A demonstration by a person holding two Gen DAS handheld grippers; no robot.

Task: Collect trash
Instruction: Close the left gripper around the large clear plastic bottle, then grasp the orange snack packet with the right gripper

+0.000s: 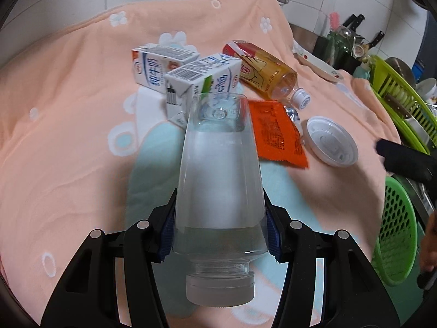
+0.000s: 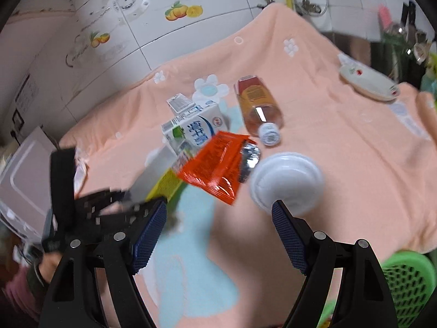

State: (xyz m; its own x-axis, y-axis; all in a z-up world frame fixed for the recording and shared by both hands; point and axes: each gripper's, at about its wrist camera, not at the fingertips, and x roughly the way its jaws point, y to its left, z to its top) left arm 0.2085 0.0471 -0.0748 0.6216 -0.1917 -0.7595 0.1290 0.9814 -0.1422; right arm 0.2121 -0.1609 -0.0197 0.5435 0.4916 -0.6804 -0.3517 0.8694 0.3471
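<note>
My left gripper [image 1: 220, 235] is shut on a clear plastic bottle [image 1: 218, 180], cap toward the camera, held above the peach towel [image 1: 68, 136]. Ahead lie two milk cartons [image 1: 202, 82], a tea bottle [image 1: 267, 73] on its side, an orange packet [image 1: 275, 131] and a white lid [image 1: 331, 140]. My right gripper [image 2: 218, 232] is open and empty, above the towel just short of the orange packet [image 2: 215, 164] and white lid [image 2: 286, 180]. The milk carton [image 2: 191, 128] and tea bottle [image 2: 258, 104] lie beyond. The left gripper shows blurred at the left of the right wrist view.
A green perforated basket [image 1: 396, 229] sits at the right edge of the towel, also in the right wrist view [image 2: 407, 281]. A green dish rack [image 1: 404, 95] with dishes, a white dish [image 2: 368, 82] and knives stand at the back right. A tiled wall is behind.
</note>
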